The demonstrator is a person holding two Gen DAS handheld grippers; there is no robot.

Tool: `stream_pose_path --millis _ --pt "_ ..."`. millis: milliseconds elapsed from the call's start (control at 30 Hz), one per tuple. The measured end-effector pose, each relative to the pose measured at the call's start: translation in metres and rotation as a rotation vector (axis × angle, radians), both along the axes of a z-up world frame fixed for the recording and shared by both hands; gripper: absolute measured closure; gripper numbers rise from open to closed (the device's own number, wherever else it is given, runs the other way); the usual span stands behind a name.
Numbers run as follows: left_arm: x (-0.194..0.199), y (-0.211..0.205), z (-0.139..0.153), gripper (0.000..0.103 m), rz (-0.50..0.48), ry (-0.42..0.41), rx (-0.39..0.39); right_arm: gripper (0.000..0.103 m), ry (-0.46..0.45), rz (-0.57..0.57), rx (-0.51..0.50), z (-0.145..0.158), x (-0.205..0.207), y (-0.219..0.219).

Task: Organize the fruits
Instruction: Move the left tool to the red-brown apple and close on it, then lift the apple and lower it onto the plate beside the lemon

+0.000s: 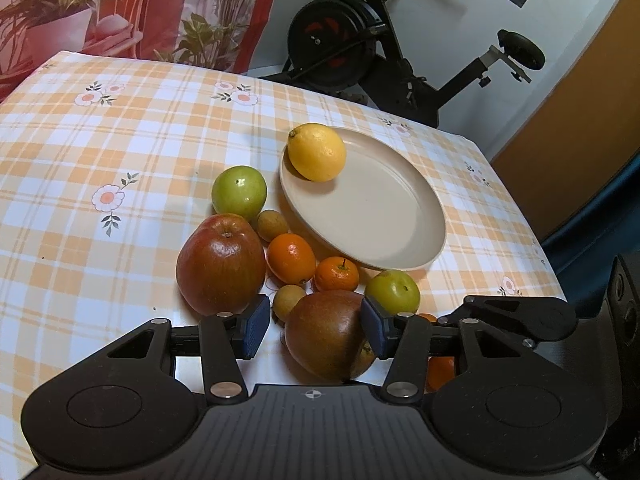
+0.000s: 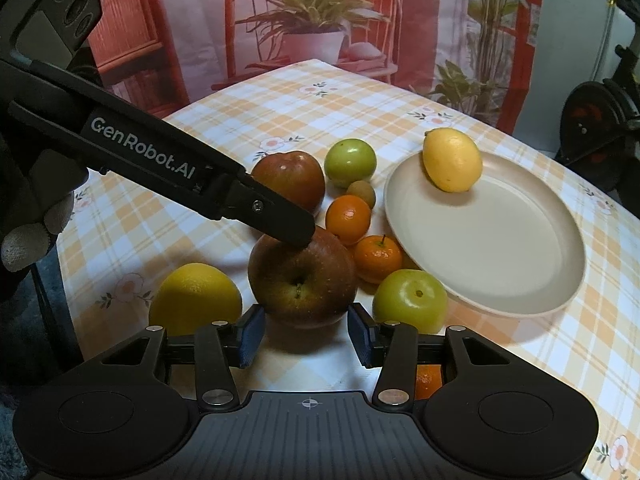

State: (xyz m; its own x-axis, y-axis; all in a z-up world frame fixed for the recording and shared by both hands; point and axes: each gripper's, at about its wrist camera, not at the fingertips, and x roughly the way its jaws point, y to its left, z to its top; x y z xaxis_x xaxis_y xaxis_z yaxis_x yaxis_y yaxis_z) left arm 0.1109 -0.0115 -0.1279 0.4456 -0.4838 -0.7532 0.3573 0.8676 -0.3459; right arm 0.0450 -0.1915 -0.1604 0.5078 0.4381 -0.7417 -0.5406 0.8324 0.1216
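A beige plate (image 1: 384,216) (image 2: 500,240) lies on the checked tablecloth with a lemon (image 1: 317,152) (image 2: 452,159) on its far rim. Left of it lie two red apples (image 1: 221,264) (image 1: 326,334), two green fruits (image 1: 239,193) (image 1: 393,292), mandarins (image 1: 291,258) (image 1: 337,274) and small brown fruits (image 1: 272,225). My left gripper (image 1: 314,330) is open, its pads either side of the near red apple (image 2: 302,280). My right gripper (image 2: 306,338) is open just before that apple. A second yellow fruit (image 2: 195,300) lies at its left.
An exercise bike (image 1: 384,48) stands beyond the table's far edge. A printed backdrop with plants (image 2: 312,20) hangs behind the table. The left gripper's arm (image 2: 160,160) crosses the right wrist view from upper left. The table's right edge (image 1: 520,208) is close to the plate.
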Motion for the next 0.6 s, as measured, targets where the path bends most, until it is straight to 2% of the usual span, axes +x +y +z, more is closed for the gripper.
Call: stream_pose_path --millis 133,300,433,600 --pt "-0.004 -0.002 0.001 0.05 -0.041 0.006 -0.019 0.061 0.002 -0.002 0.006 0.0 0.001 -0.001" --pt "-0.007 -0.008 -0.002 0.05 -0.082 0.009 0.001 0.061 0.002 -0.005 0.011 0.0 0.001 -0.002" --pt "-0.003 -0.006 -0.008 0.051 -0.064 0.022 0.019 0.061 0.002 -0.01 0.018 -0.001 0.0 -0.002" --pt "0.003 0.002 -0.011 0.053 -0.043 0.054 -0.031 0.06 0.003 -0.009 0.028 -0.001 0.001 -0.002"
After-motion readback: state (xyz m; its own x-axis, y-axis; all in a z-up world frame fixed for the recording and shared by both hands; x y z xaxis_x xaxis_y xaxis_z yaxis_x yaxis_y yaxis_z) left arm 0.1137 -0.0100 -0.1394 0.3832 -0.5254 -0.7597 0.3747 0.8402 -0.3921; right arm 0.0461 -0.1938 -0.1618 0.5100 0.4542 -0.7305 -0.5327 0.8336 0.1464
